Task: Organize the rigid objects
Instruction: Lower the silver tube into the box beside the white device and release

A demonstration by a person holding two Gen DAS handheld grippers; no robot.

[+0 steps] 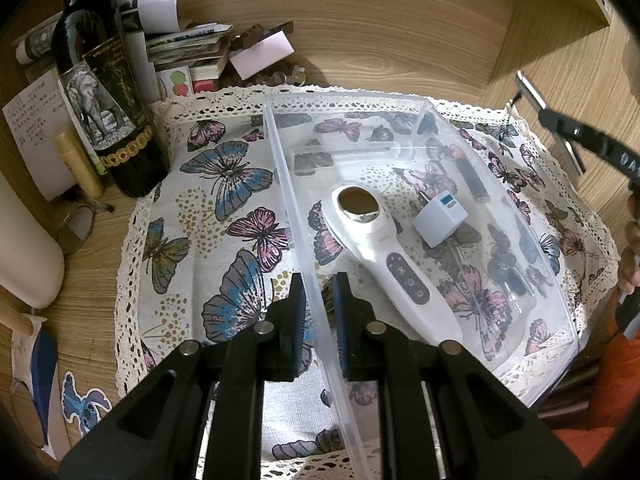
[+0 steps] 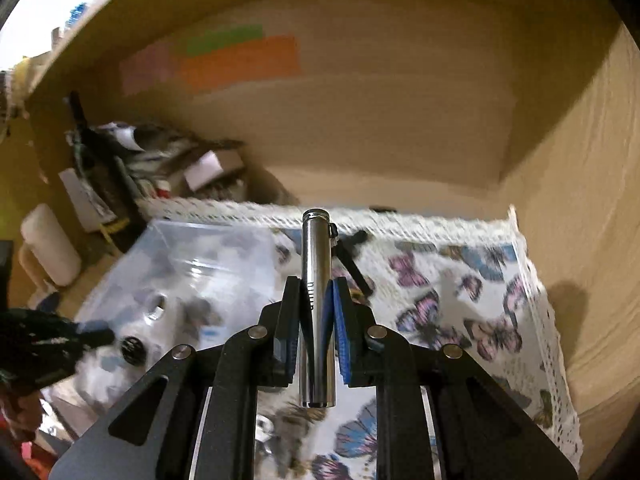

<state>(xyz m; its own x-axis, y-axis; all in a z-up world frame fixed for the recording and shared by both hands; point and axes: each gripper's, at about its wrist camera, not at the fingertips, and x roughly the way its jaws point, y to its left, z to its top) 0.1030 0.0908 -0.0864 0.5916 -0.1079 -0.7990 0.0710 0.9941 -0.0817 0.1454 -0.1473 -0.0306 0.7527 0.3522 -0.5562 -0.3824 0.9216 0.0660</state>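
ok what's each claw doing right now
left claw: closed on the clear plastic bin's wall
right claw: closed on a shiny silver metal cylinder

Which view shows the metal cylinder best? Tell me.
The right wrist view: the metal cylinder runs lengthwise, clamped between the right gripper pads, close and sharp. The left wrist view catches it only at the far right edge, small and distorted.

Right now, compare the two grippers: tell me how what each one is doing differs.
The left gripper straddles the near left wall of the clear plastic bin, one finger on each side; the right gripper is shut on a metal cylinder. The left sits low at the bin, over the butterfly cloth; the right holds its cylinder up above the cloth, beside the bin. Both have black fingers with blue pads.
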